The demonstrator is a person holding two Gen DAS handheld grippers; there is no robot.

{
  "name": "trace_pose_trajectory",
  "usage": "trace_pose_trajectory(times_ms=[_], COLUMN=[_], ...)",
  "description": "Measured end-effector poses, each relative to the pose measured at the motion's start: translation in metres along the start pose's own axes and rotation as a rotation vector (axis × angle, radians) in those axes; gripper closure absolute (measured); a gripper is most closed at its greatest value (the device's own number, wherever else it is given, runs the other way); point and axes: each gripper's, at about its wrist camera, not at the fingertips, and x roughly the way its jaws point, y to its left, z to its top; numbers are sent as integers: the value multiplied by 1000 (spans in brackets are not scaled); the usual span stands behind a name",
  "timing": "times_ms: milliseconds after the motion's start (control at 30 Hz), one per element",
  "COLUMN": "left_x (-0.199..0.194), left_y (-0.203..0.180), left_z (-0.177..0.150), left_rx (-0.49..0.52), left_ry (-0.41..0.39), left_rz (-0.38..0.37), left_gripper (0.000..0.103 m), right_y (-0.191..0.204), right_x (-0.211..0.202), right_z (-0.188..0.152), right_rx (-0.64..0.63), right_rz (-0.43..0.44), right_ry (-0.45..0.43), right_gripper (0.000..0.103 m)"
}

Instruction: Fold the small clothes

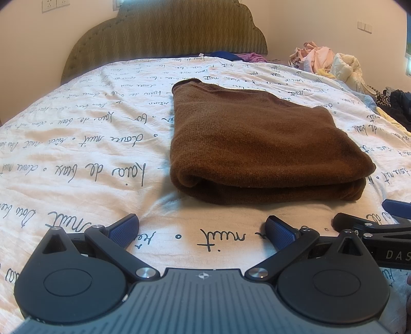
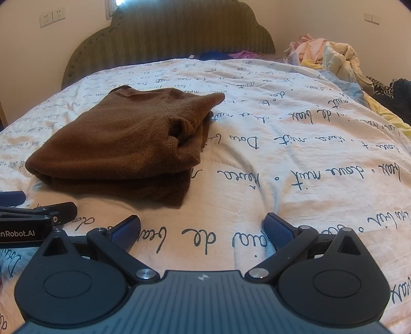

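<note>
A brown knit garment lies folded into a thick rectangle on the white bedspread; in the right wrist view the brown garment sits ahead and to the left. My left gripper is open, a short way in front of the fold's near edge, with nothing between its blue pads. My right gripper is open too, over bare bedspread to the right of the garment. Each gripper shows at the edge of the other's view: the right gripper, the left gripper.
A padded olive headboard stands at the far end. A pile of loose clothes lies at the bed's far right, with dark items beside it. Blue and purple cloth rests by the headboard. Wall sockets sit upper left.
</note>
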Motion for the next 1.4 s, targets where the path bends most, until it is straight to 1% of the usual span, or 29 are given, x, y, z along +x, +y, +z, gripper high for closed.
trace_pose_trajectory(times_ms=[367,1400], left_x=[-1,-1], left_y=[-2,-1], left_z=[0,0], left_rx=[12,11], left_ry=[3,2], left_rz=[13,11], left_gripper=[0,0], right_y=[1,1], right_x=[0,0], right_z=[0,-1], right_rx=[-2,-3], right_rz=[-6,-6], right_ry=[-2,-3], right_gripper=[0,0])
